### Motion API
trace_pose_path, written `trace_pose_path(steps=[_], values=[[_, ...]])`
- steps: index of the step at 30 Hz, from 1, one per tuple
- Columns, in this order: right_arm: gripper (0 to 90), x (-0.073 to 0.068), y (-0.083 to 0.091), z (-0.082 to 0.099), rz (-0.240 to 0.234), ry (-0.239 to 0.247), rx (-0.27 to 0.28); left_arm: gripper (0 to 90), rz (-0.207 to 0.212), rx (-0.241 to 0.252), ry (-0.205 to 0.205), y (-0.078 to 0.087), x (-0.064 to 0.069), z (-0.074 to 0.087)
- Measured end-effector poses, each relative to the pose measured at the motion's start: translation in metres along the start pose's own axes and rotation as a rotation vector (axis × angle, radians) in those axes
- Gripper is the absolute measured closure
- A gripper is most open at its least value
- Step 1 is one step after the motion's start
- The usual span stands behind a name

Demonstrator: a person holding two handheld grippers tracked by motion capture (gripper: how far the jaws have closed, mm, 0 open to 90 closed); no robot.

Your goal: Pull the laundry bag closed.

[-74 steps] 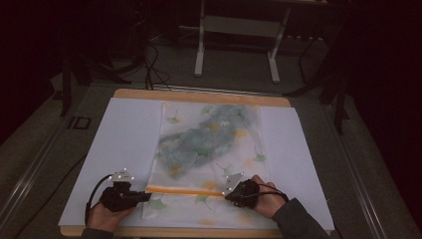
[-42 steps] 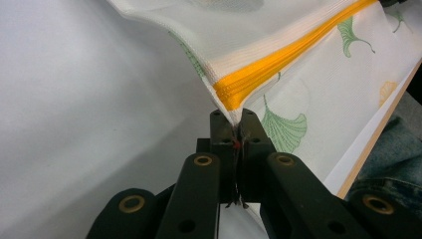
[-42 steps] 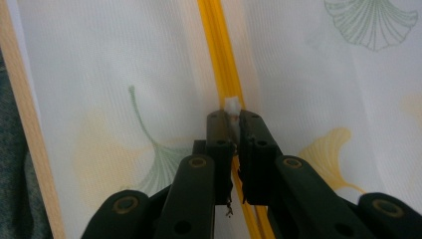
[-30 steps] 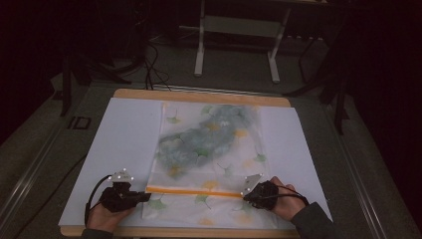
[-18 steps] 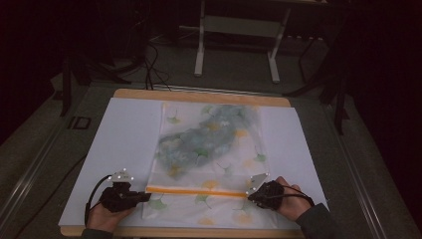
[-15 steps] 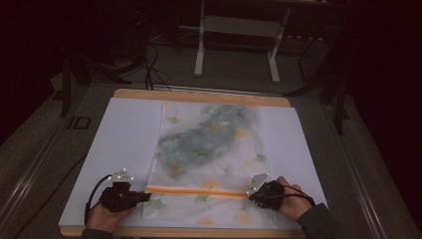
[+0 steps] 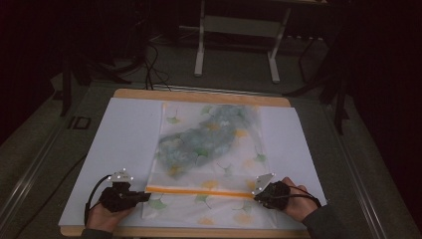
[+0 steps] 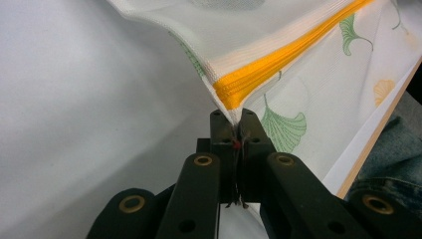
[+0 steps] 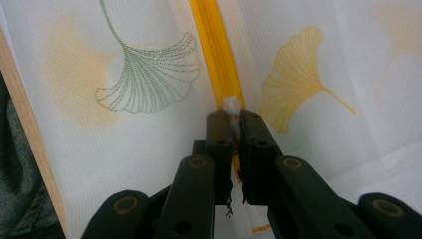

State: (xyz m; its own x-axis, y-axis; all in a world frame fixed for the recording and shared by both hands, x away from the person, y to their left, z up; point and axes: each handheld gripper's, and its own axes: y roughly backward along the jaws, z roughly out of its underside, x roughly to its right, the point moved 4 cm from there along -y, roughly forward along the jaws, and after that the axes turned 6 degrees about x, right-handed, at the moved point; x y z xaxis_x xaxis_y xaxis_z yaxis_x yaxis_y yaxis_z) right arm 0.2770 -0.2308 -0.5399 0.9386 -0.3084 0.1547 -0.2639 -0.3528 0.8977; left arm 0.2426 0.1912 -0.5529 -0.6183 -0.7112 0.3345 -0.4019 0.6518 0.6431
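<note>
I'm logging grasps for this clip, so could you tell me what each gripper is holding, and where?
The left gripper pinches the mesh bag at the zipper's left end; the right gripper pinches the white zipper pull.

Place: a dim lab or recording room, not a home
Table [image 7: 199, 95]: wood-edged; a white sheet [image 7: 114, 149] covers its top like a staged work surface
Floor: grey carpet [image 7: 45, 144] all around the table
Background: a white metal stand [image 7: 234, 30] with two legs beyond the far edge; dark frames at the sides
Cables: black leads [image 7: 149, 64] loose on the floor by the stand
Lighting: table lit; the surroundings nearly black
</note>
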Motion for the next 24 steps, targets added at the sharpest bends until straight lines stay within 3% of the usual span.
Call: trace_pose_path(steps=[24], values=[[84.5,0.0027,0.0069,0.0023,0.005,0.010,-0.006,88.1,-0.001,-0.002,-0.001,-0.0010,0.0005,-0.0001]])
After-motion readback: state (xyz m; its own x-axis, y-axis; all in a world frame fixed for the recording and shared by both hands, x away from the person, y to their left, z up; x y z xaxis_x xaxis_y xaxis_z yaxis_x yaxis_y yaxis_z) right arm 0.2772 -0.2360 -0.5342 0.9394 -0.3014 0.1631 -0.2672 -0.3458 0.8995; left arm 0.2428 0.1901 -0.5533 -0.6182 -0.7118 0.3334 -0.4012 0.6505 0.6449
